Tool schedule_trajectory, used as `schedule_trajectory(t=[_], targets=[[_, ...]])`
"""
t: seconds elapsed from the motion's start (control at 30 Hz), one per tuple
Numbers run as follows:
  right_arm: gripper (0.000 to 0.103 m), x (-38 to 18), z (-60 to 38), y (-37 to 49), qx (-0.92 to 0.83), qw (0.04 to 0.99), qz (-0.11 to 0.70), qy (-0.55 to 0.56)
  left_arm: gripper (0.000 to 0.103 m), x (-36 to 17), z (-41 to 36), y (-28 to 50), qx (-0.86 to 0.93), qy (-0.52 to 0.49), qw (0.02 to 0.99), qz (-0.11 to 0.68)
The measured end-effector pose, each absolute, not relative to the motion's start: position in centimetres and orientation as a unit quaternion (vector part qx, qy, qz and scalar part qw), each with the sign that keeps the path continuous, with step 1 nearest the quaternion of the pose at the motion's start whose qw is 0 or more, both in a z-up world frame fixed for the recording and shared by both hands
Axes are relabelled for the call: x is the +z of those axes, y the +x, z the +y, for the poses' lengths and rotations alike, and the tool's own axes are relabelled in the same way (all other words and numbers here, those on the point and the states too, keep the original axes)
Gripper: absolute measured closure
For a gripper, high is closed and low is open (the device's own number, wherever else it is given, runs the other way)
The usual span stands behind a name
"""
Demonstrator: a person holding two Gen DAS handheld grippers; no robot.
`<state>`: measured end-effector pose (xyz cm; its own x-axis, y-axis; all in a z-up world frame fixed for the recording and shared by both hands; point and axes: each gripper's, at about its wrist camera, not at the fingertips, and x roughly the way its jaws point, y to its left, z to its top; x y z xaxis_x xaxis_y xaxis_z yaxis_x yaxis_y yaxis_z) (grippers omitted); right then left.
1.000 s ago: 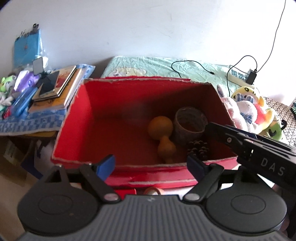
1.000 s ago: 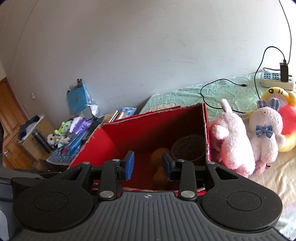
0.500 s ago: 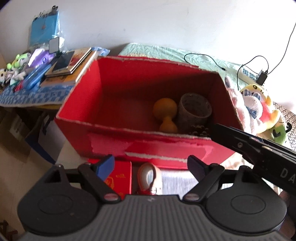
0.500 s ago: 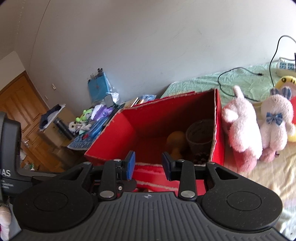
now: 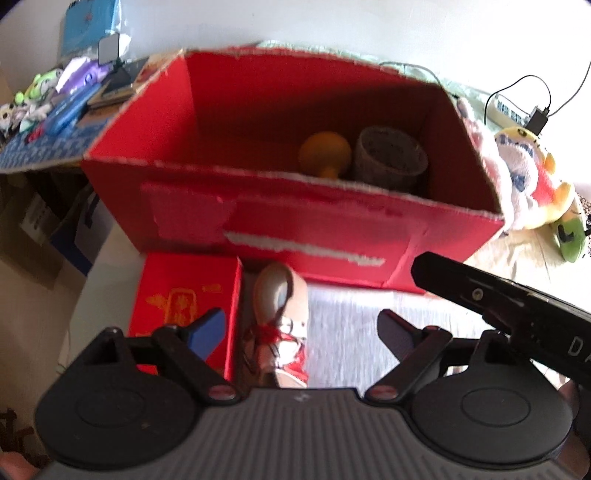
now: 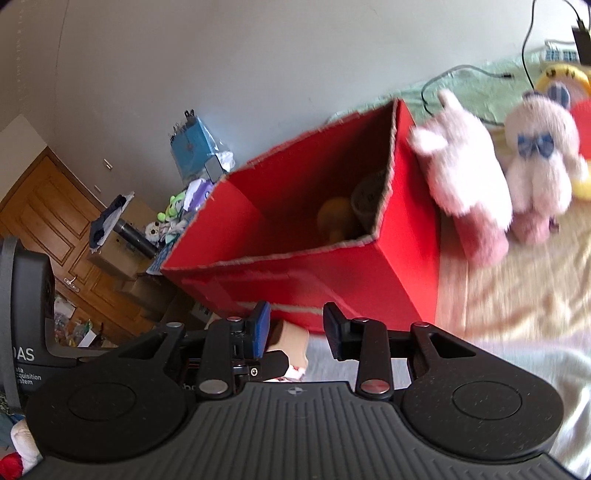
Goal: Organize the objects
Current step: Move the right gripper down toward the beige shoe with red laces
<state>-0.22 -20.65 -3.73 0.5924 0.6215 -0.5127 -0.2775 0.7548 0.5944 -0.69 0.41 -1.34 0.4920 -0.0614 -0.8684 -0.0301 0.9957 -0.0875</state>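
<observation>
Left gripper (image 5: 301, 328) spread wide and empty, poised over the shoe (image 5: 282, 314), which lies directly ahead between its fingers, just short of the box (image 5: 295, 225). Right gripper (image 6: 297, 330) parted, empty. Judged step: approaching the shoe. Next: descend, close.

Bright daylight from the right washes out the white wall (image 5: 332, 22); the open red cardboard box (image 5: 295, 229) holds deep shadow; motion blur throughout, fisheye-bent edges.
</observation>
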Motion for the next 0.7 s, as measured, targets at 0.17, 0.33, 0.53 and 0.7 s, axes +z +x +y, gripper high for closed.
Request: schedule_trajectory(t=[0.17, 0.33, 0.53, 0.7], targets=[[0.067, -5.1, -20.8, 0.0, 0.262, 0.847, 0.389, 0.251, 0.012, -2.4, 0.3, -0.8, -0.009, -0.051, 0.856, 0.514], [0.067, -6.4, -21.1, 0.1, 0.261, 0.834, 0.409, 0.262, 0.012, -3.3, 0.4, -1.5, -0.021, -0.059, 0.856, 0.513], [0.067, -7.9, -21.7, 0.1, 0.254, 0.820, 0.429, 0.280, 0.012, -4.3, 0.9, -2.2, -0.049, -0.088, 0.854, 0.511], [0.067, -8.7, -22.2, 0.2, 0.252, 0.812, 0.438, 0.290, 0.012, -4.9, 0.8, -2.4, -0.058, -0.096, 0.857, 0.502]])
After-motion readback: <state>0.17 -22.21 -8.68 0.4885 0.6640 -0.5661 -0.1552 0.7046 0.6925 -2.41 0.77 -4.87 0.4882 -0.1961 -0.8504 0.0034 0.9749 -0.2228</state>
